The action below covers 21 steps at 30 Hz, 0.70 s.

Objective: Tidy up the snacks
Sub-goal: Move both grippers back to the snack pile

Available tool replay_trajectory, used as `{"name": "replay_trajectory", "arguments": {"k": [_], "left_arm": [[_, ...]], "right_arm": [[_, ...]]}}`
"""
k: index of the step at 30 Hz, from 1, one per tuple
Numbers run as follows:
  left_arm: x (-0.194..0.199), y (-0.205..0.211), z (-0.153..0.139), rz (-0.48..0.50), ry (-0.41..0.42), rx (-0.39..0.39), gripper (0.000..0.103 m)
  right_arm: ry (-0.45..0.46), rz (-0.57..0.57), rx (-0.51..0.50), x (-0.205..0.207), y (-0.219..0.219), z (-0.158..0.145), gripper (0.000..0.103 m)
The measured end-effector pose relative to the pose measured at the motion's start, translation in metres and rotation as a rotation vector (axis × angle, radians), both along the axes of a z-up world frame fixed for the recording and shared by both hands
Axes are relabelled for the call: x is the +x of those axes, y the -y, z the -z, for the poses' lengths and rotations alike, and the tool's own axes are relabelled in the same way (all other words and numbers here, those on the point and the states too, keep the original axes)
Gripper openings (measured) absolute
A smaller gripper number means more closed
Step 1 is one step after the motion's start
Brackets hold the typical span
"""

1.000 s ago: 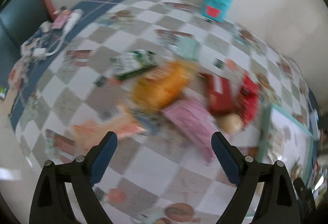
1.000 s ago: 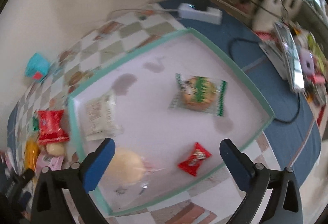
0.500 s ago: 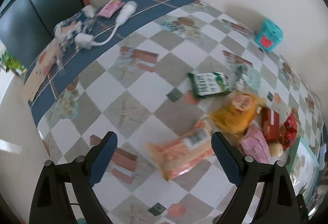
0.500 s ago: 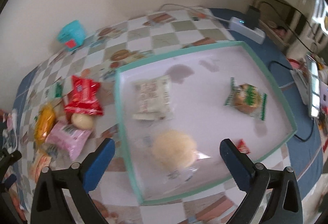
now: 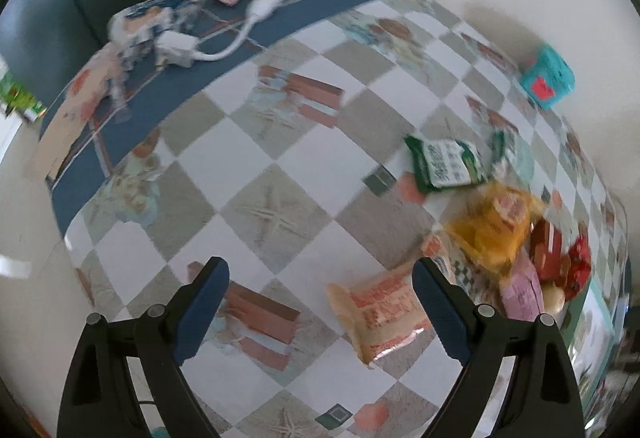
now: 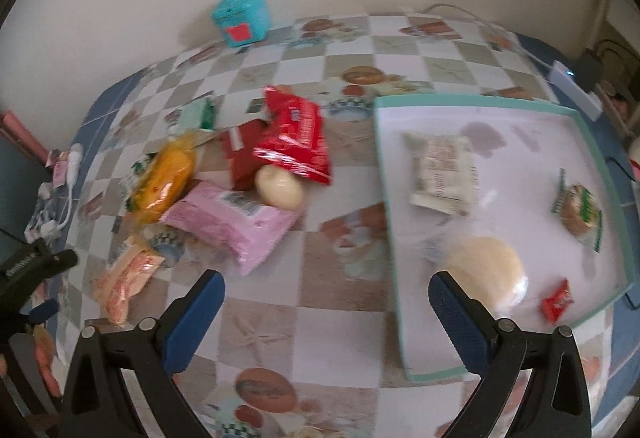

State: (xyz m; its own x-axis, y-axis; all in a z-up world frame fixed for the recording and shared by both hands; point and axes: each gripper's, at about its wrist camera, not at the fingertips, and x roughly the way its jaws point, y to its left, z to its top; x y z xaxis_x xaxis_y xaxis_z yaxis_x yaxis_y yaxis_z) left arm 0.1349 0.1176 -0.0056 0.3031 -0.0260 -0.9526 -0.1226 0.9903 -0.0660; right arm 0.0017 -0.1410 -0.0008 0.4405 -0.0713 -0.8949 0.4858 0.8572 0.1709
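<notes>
Two blue-padded fingers are standing wide apart on my left gripper (image 5: 320,294), holding nothing, and I am looking past them in the left wrist view at a checked, glossy tablecloth (image 5: 276,173). I am counting one orange-and-cream crinkly packet (image 5: 380,314) lying flat just by the right-side finger, one green-and-white pouch (image 5: 444,163) further back, one puffy yellow bag (image 5: 494,228) between them, and a blurred heap of pink and red wrappers toward the right edge that I cannot count apart. One teal box with a red label (image 5: 546,81) is sitting by the wall. One white plug with cable (image 5: 178,47) is lying on the blue border.

In the right wrist view my right gripper (image 6: 326,298) is likewise showing its fingers spread, empty, hovering over the cloth. One shallow teal-rimmed tray (image 6: 384,197) is lying to the right, and I am counting four snacks inside: one pale rectangular packet (image 6: 442,171), one round bun in clear film (image 6: 486,266), one cake in green-striped wrap (image 6: 578,211), one small red sachet (image 6: 556,302). Left of the tray, loose on the cloth, I am counting one shiny red bag (image 6: 298,135), one dark red packet (image 6: 244,157) beneath it, one smooth cream bun (image 6: 280,185), one soft pink pack (image 6: 234,224), one yellow bag (image 6: 168,173) and the orange-and-cream packet (image 6: 126,280).
</notes>
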Motion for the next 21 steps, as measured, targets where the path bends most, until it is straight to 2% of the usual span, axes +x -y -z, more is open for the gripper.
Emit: {"name": "replay_trajectory", "arguments": {"k": [10,21], "left_arm": [[0.002,0.040,0.022,0.195,-0.069,0.039,0.093],[0.007,0.060,0.042,0.295,-0.120,0.038,0.093]], "right_arm": [[-0.018,-0.079,-0.010,0.039,-0.013,0.010,0.103],[0.006,-0.119,0.006,0.065,-0.012,0.013,0.102]]}}
